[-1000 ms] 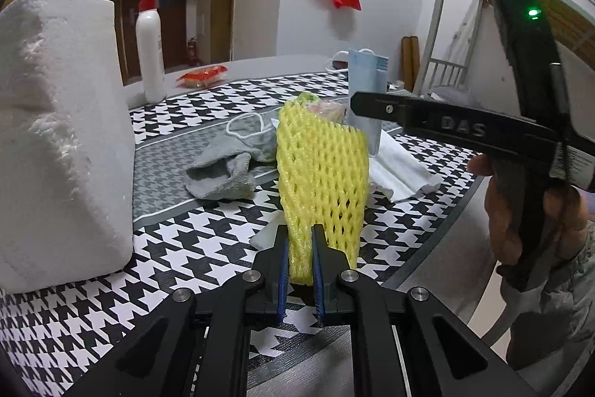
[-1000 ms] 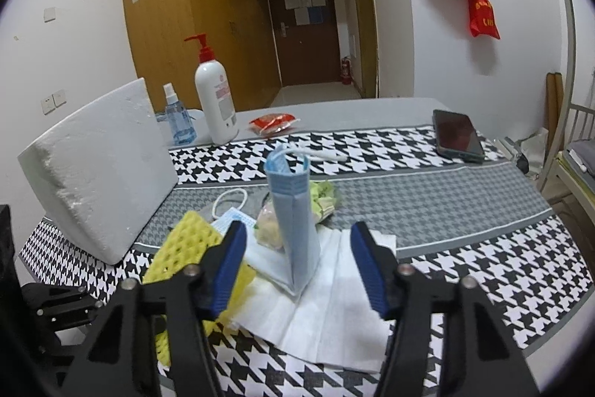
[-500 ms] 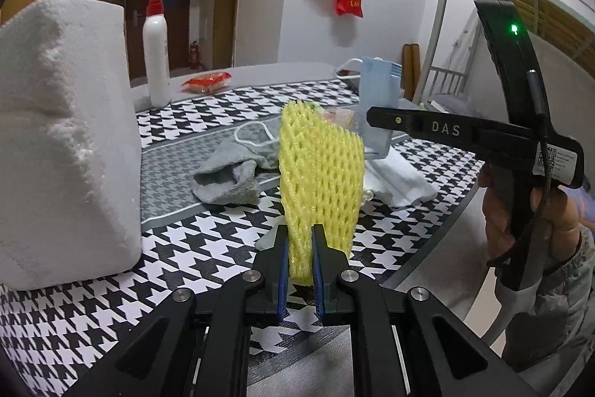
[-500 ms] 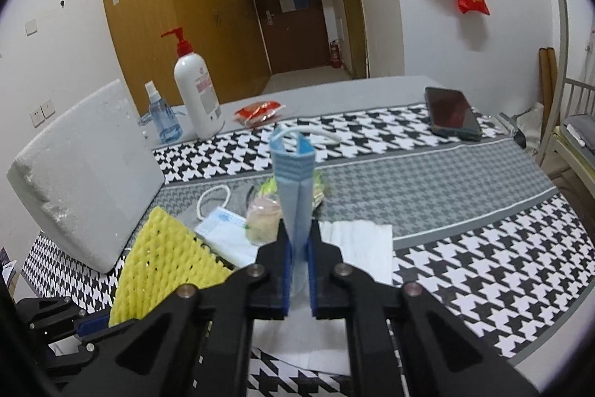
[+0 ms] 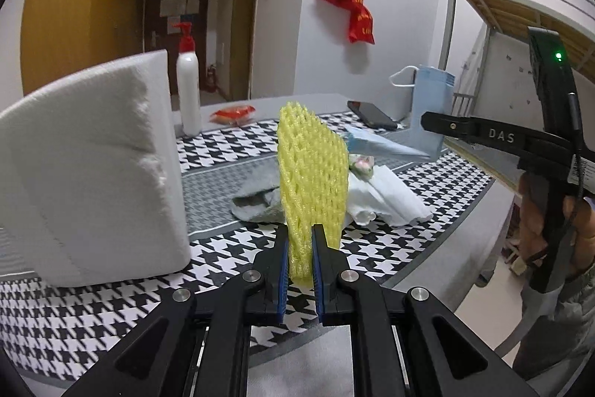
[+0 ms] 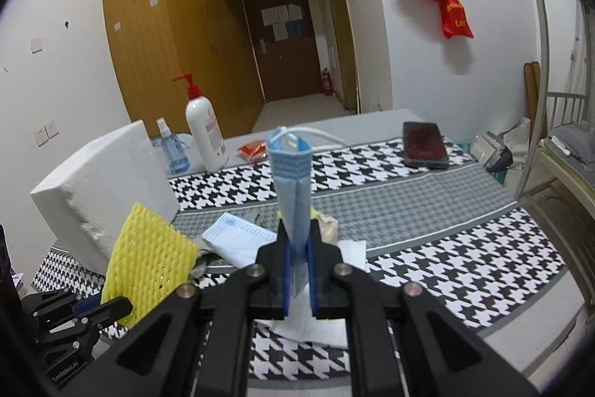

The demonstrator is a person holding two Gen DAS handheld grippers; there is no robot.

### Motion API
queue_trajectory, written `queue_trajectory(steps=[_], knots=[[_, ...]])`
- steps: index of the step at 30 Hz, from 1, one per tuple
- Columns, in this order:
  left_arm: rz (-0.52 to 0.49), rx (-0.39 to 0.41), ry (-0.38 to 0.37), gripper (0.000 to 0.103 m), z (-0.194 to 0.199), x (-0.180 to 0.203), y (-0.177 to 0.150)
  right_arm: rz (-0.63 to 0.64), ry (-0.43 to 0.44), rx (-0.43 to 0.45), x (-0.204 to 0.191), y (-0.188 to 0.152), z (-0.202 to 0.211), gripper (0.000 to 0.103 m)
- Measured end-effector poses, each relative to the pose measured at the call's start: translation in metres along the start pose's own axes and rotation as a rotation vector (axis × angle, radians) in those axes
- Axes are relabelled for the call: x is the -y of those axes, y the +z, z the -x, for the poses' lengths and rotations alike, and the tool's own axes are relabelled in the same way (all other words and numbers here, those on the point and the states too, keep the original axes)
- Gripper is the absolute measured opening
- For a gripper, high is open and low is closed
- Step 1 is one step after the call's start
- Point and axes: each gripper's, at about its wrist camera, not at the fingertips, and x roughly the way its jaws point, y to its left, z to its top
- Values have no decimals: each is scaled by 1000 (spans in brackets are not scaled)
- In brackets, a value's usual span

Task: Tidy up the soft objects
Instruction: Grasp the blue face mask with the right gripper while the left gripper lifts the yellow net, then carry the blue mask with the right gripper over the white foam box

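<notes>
Clearly, from the left wrist, the left gripper (image 5: 300, 250) is pinching the lower end of the yellow foam net (image 5: 312, 173), which stands upright above the houndstooth tablecloth (image 5: 409, 248). The net is springy and held only at its tip, so it could slide out between the pads if swung quickly, or brush the white foam block (image 5: 93, 166) just beside it. Behind it lie a grey sock (image 5: 256, 201) and white tissues (image 5: 386, 199); a small pale bundle past the net is too hidden to identify.

Seen from the right wrist, the right gripper (image 6: 297, 257) is clamped on a folded blue face mask (image 6: 293, 188), lifted clear of the table. Its loose ear loop (image 6: 316, 133) dangles at the top and might snag on something in passing. A second mask (image 6: 238, 240) lies flat below, near the net. The mask's lower edge is covered by the fingers, so how deep the grip sits is probably shallow, though I cannot be sure.
</notes>
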Motion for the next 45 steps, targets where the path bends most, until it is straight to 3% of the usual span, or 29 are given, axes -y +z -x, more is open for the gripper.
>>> queue_trajectory(steps=[14, 26, 45], knots=[[-14, 77, 54, 12, 35, 12, -2, 6, 9, 89, -7, -4, 55, 10], [-18, 127, 110, 12, 61, 13, -6, 17, 46, 117, -13, -8, 76, 10], [68, 205, 262, 12, 117, -28, -28, 98, 127, 140, -55, -12, 86, 10]])
